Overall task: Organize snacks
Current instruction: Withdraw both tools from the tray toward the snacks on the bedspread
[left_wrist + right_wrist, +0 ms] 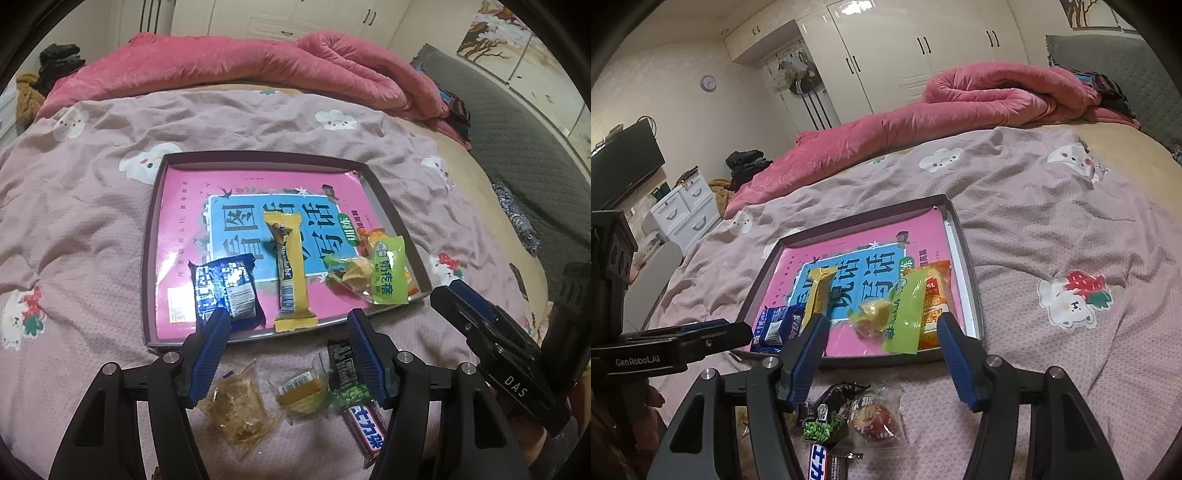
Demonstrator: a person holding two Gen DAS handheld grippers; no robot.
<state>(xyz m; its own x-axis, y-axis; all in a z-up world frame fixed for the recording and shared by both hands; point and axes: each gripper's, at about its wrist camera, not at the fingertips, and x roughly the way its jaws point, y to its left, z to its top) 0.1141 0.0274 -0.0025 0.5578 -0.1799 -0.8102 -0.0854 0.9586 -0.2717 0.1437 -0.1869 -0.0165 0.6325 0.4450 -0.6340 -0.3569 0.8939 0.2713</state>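
Several wrapped snacks already lay in the shallow dark cardboard tray (pixel 155 236) on the bed; clear-wrapped pastries (pixel 236 410) and a dark chocolate bar (pixel 364 428) waited outside. Left gripper (pixel 288 325) and right gripper (pixel 881 328) hung spread, empty.

A pink sheet (pixel 258 122) printed with cartoon animals is covering the bed, and a rumpled red blanket (pixel 979 99) is lying along its far side. White wardrobes (pixel 905 48) are standing behind. A round clock (pixel 708 82) is hanging above white drawers (pixel 683 210), beside a dark screen (pixel 624 166).
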